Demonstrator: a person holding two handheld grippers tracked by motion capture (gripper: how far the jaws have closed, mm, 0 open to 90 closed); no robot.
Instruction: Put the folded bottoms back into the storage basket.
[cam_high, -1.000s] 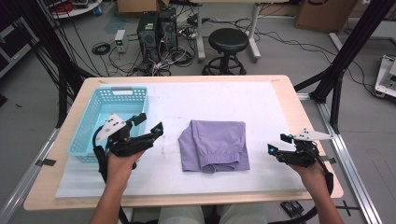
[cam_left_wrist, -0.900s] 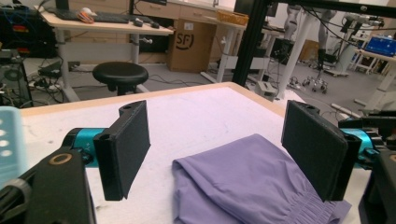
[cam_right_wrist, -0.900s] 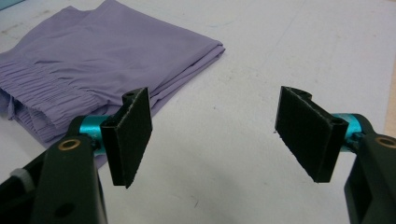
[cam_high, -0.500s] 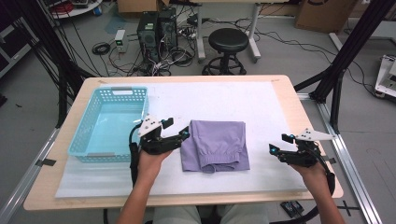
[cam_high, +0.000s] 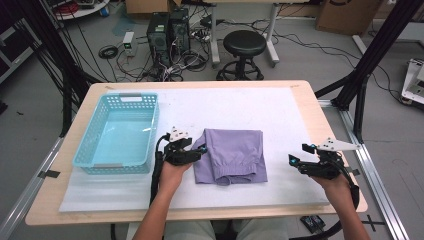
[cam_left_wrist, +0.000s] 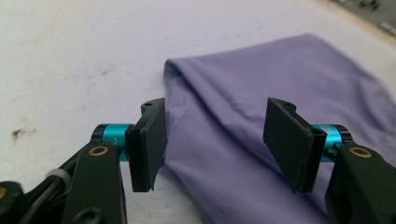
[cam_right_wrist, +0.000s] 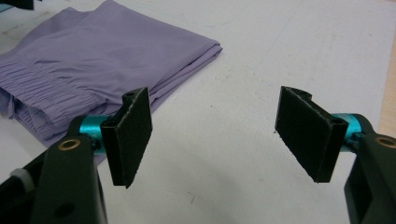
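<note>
Lilac shorts (cam_high: 232, 155) lie folded flat on the white mat (cam_high: 280, 115) that covers the table (cam_high: 310, 97), a little toward the near edge and roughly midway between the left and right edges. Their gathered waistband faces the near edge.

At the shorts' left edge sits the left gripper (cam_high: 199, 151), held low over the mat. In the left gripper view its jaws stand apart with the cloth's folded left edge between them: one pad (cam_left_wrist: 148, 142) is over bare mat just beside the fold, the other (cam_left_wrist: 287, 142) over the fabric. The jaws have just been closing, yet neither pad presses on the cloth, so the gripper is open around the edge and holds nothing.

Near the table's right edge, well apart from the shorts, the right gripper (cam_high: 300, 156) hovers over the mat. In the right gripper view its jaws are spread wide over bare mat, gripping nothing, with the shorts' corner beyond the left pad (cam_right_wrist: 130, 135).

By the left edge of the table stands a turquoise basket (cam_high: 82, 155), just beside the left gripper's hand (cam_high: 172, 175).
</note>
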